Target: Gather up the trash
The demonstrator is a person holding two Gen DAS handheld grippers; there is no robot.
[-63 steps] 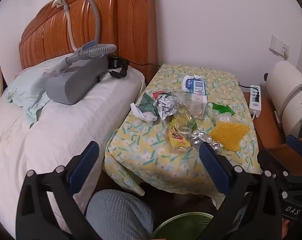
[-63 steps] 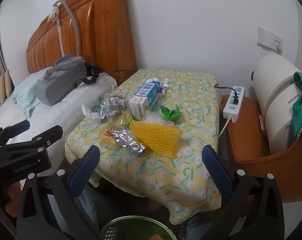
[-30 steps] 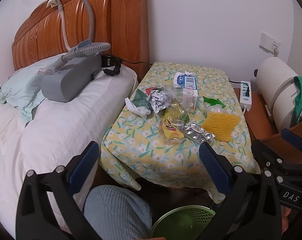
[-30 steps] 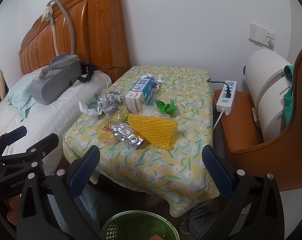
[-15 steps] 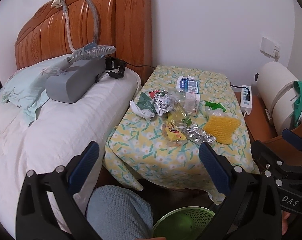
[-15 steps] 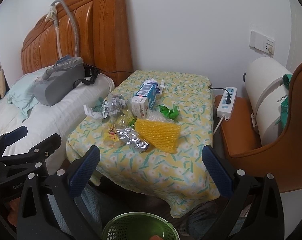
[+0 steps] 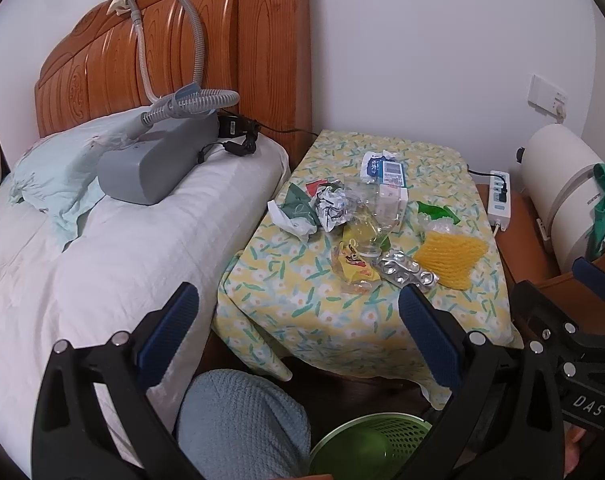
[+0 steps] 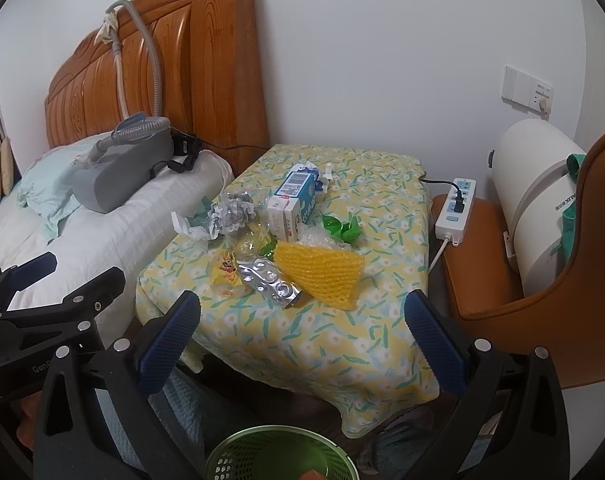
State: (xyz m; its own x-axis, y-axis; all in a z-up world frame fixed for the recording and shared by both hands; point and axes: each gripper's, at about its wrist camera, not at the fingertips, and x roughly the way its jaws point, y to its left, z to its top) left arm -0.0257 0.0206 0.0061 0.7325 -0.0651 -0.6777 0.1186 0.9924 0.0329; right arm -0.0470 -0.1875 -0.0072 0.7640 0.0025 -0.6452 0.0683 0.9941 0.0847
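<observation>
Trash lies on a bedside table with a yellow flowered cloth (image 7: 342, 304) (image 8: 342, 340): a yellow foam net (image 7: 448, 254) (image 8: 322, 270), a silver blister pack (image 7: 406, 272) (image 8: 268, 280), a yellow wrapper (image 7: 352, 266) (image 8: 224, 270), crumpled foil (image 7: 330, 206) (image 8: 232, 212), a blue-white carton (image 7: 386, 176) (image 8: 296, 194), a clear bottle (image 7: 366, 228) and green wrappers (image 8: 340, 228). A green mesh bin (image 7: 368, 446) (image 8: 280, 456) stands on the floor below. My left gripper (image 7: 298, 328) and right gripper (image 8: 302, 324) are open and empty, held back from the table.
A bed with white bedding (image 7: 102, 260), a grey machine with hose (image 7: 158, 160) and a wooden headboard (image 7: 182, 60) is on the left. A power strip (image 8: 456, 210) lies on a brown seat (image 8: 486, 256) to the right, beside a white cylinder (image 8: 534, 188).
Both views have drifted slightly nearer the table; the trash sits a little larger in frame. Both grippers stay open and nothing on the table has moved.
</observation>
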